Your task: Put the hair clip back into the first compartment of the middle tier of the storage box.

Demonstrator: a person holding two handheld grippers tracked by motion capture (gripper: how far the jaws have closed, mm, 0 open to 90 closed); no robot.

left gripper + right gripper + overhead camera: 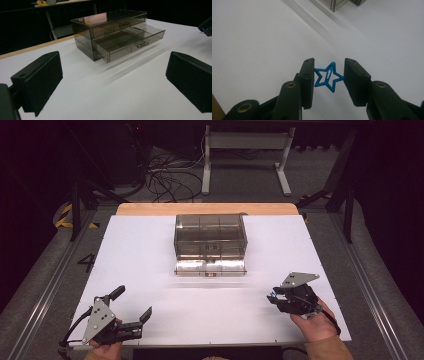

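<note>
Flanking open drawer (210, 266), both claws

1. Left gripper (134, 307): black body, flat rectangular pads (40, 80), grey three-cornered plate on top, black cable.
2. Right gripper (329, 78): black, brass-coloured pivot screws; same plate.
3. Sleeve (327, 349): tan, probably.

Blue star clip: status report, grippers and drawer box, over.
Right gripper shut on blue star clip, low over white table. Left gripper open, holding nothing. Drawer box mid-table, lower drawer pulled open. Path to it clear.
</note>
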